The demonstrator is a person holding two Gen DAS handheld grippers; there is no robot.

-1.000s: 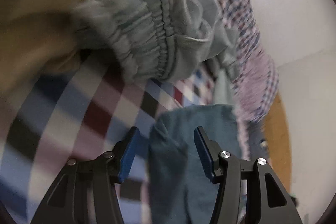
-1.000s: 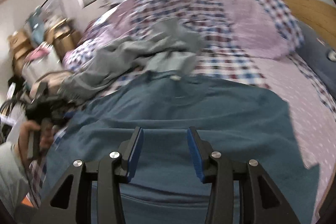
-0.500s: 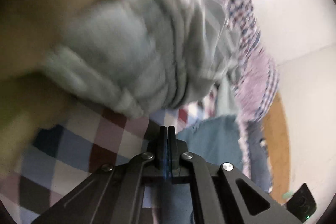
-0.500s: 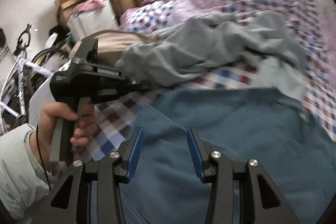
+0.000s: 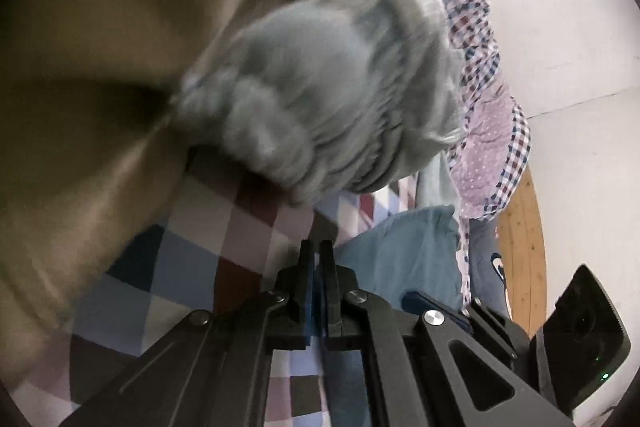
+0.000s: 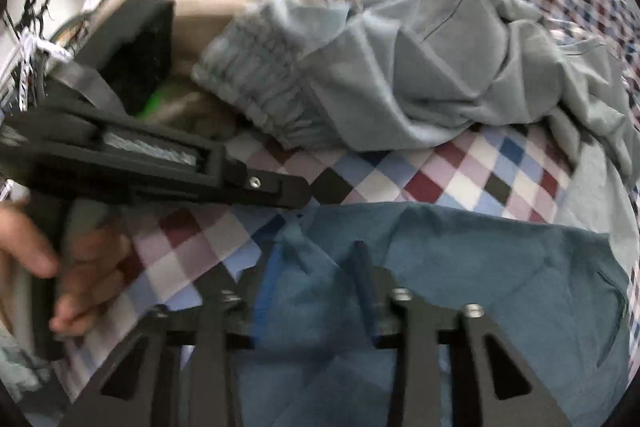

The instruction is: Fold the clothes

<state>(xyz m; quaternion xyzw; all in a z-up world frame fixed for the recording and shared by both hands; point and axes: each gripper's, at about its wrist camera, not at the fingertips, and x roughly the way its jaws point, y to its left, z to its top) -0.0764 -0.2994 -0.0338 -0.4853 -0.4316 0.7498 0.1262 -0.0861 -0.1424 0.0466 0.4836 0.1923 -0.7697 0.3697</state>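
The crumpled grey elastic-waisted trousers (image 5: 332,83) smear with motion blur in the left wrist view. In the right wrist view, the right gripper (image 6: 312,267) is blurred over the flat teal cotton shirt (image 6: 480,279), its lower part cut off by the frame's edge, and whether cloth sits between the closing jaws cannot be told.

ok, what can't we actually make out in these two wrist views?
- Left wrist: left gripper is shut at the blue shirt edge; its own fingers hide whether cloth is pinched.
- Left wrist: grey sweatpants smeared by motion blur; the tan cloth is too close to identify.
- Right wrist: right gripper closing over the shirt, fingers blurred; pad contact unreadable.
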